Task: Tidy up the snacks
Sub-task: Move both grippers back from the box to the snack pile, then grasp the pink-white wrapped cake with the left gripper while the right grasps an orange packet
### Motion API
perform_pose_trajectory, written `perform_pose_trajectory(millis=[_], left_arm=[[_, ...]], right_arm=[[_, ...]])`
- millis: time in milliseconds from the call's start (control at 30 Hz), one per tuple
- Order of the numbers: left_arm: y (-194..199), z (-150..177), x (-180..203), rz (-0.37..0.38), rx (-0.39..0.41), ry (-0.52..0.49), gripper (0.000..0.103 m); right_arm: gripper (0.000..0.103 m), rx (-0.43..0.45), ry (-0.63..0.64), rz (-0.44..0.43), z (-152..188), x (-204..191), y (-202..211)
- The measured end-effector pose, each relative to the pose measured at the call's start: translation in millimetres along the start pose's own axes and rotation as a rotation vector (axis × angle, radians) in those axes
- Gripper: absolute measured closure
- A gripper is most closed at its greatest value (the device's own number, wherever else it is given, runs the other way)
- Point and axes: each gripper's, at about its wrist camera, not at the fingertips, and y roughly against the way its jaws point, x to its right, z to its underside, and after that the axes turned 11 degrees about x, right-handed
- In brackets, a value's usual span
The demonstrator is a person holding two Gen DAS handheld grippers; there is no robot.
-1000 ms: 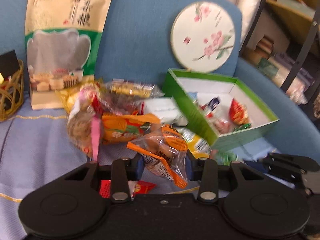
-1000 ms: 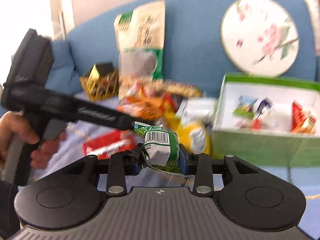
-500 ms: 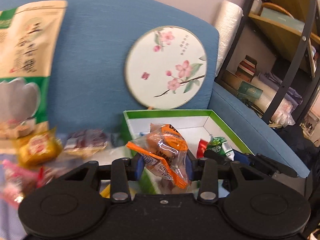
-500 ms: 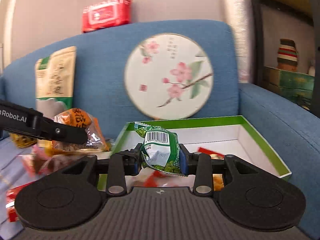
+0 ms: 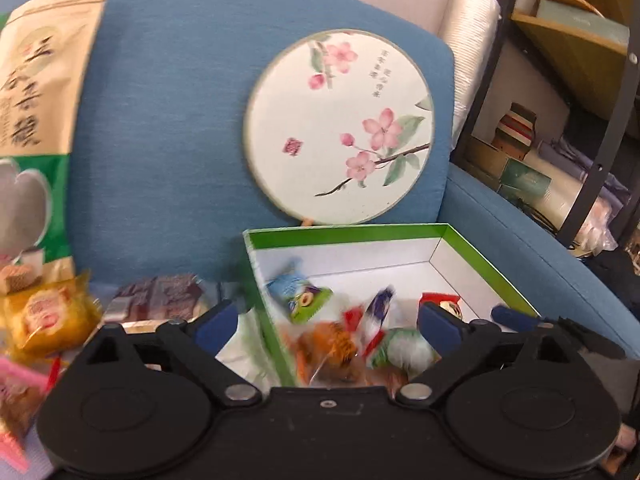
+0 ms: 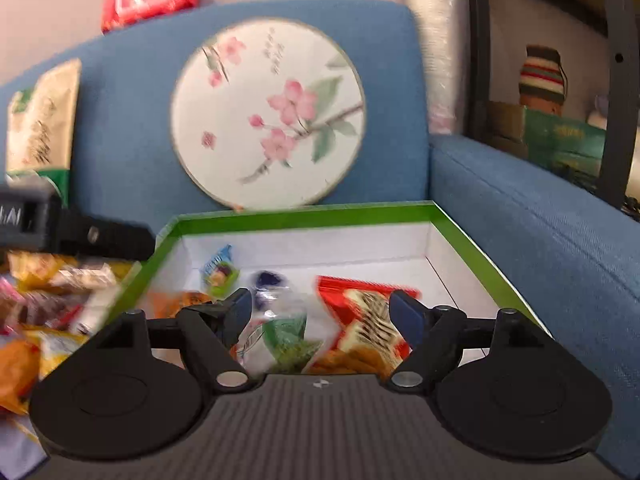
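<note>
Between the wide left claw [image 5: 327,322], the orange snack packet [image 5: 328,346] has just dropped into the green box [image 5: 344,235]. Below the right claw [image 6: 320,312], whose jaws have also just opened, the green packet [image 6: 290,340] is released; two more snacks are stowed.

The left hand-held gripper [image 5: 326,322] points forward and somewhat downward, its jaws spread wide after having just been opening; the blue pads [image 5: 216,322] stand well apart and press on nothing. The right hand-held gripper [image 6: 322,312] points forward and a little downward too, jaws likewise wide after just opening, its blue fingertips [image 6: 404,314] clear of any contact. In the right wrist view the left gripper's black body reaches in from the left edge; in the left wrist view the right gripper's tip shows at the right, beside the left one.
</note>
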Motion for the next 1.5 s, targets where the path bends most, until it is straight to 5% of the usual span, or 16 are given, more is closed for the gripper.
perform_pose_trajectory(millis=[200,433,733,900,1133,1367,1400,1433,1500], left_arm=[[62.0,-3.3,-24.8,-0.088,0.041,0.005,0.0],[135.1,27.6,-72.6,-0.184,-0.031,0.033,0.0],[161.7,47.4,-121.2,-0.272,-0.032,0.104,0.0],[149.6,38.3,-145.1,-0.341,0.047,0.119,0.0],[117.2,21.2,-152.7,-0.311,0.049,0.054,0.0],[80.4,36.8,-160.4,-0.314,-0.064,-0.05,0.0],[78.4,39.9,-163.8,-0.313,-0.079,-0.039,0.004],[78.1,42.8,-168.6,-0.308,-0.095,-0.015,0.022],[82.0,46.5,-179.3,-0.266,-0.113,0.081,0.026]], right_arm=[[0.0,0.039,0.048,-0.101,-3.2,-27.6,23.1],[0.0,0.032,0.082,-0.293,3.7,-74.2,52.4],[0.0,-0.142,0.013,-0.534,34.4,-135.8,64.3],[0.0,-0.134,0.082,-0.524,44.0,-169.2,62.0],[0.0,-0.103,0.118,-0.526,34.0,-203.5,38.4],[0.0,-0.231,0.023,-0.428,55.9,-200.1,1.9],[0.0,-0.253,-0.002,-0.432,54.7,-194.9,1.1],[0.0,-0.268,-0.011,-0.438,52.2,-190.9,0.9],[0.004,-0.285,0.009,-0.435,47.9,-186.0,3.5]])
